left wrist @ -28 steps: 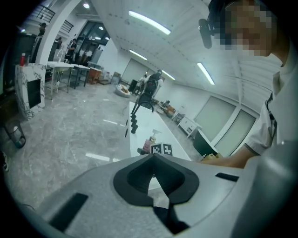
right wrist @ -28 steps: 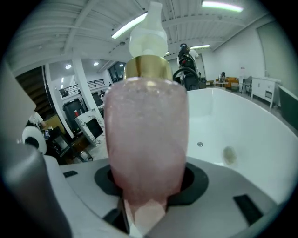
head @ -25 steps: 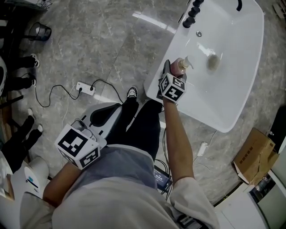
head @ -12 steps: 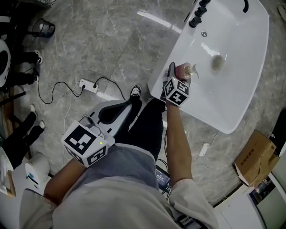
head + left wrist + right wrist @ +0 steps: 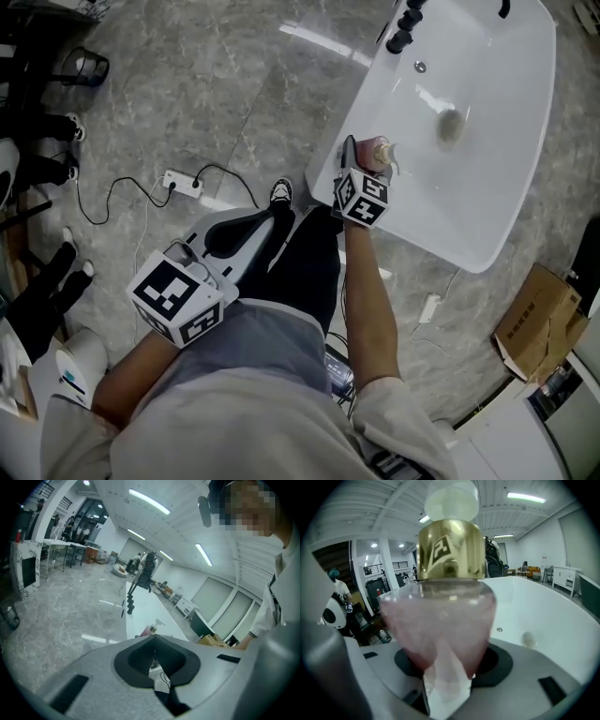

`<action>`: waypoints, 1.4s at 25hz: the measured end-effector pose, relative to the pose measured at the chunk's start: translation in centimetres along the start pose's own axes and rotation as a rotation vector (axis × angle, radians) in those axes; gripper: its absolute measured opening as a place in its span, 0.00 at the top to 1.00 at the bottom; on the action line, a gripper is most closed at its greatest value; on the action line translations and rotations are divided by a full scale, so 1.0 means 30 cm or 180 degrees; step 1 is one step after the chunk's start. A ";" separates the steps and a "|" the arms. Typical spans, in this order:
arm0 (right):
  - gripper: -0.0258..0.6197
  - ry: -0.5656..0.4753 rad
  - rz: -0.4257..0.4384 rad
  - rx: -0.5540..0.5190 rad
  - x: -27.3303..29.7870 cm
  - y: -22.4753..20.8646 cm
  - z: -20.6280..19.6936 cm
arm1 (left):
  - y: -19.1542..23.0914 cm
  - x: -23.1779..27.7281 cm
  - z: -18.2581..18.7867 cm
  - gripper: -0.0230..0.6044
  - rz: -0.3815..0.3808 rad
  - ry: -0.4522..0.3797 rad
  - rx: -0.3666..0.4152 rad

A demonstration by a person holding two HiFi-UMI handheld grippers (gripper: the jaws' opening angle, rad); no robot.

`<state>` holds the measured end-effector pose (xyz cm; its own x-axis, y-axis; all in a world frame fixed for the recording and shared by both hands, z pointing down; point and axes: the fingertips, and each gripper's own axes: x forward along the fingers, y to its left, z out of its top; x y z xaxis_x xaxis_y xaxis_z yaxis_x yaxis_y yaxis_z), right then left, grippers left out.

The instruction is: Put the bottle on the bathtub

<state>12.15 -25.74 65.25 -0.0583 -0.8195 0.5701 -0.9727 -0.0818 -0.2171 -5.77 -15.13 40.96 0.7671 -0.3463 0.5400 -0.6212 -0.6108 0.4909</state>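
Note:
A pink bottle (image 5: 378, 153) with a gold collar and white pump hangs upright at the near rim of the white bathtub (image 5: 487, 246). My right gripper (image 5: 367, 161) is shut on it. In the right gripper view the bottle (image 5: 440, 616) fills the middle between the jaws, with the bathtub (image 5: 548, 616) behind it. My left gripper (image 5: 223, 239) is held low near the person's body, away from the tub. In its own view the left gripper (image 5: 154, 660) is shut on nothing, and the bottle (image 5: 150, 630) shows small on the bathtub (image 5: 143, 613) edge beyond.
Black tap fittings (image 5: 403, 26) stand at the tub's far end and a drain (image 5: 450, 123) lies in its floor. A power strip (image 5: 180, 184) with cables lies on the grey stone floor. A cardboard box (image 5: 536, 323) sits at the right. The person's shoe (image 5: 277, 194) is beside the tub.
The right gripper keeps the bottle at the tub's near rim, with only a slight shift. The left gripper has barely moved.

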 end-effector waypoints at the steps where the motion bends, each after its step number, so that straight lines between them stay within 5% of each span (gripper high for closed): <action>1: 0.64 0.0007 0.0007 -0.0020 -0.004 0.005 -0.002 | -0.001 0.001 0.003 0.96 -0.0004 -0.0001 0.0001; 35: 0.55 0.0427 0.0104 0.0376 -0.050 0.057 -0.118 | 0.006 0.046 0.083 0.96 -0.0038 -0.0135 -0.0048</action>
<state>9.77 -22.63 66.83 -0.1265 -0.7404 0.6602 -0.9371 -0.1290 -0.3242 -4.42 -17.49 40.09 0.7805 -0.3689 0.5048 -0.6140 -0.6044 0.5077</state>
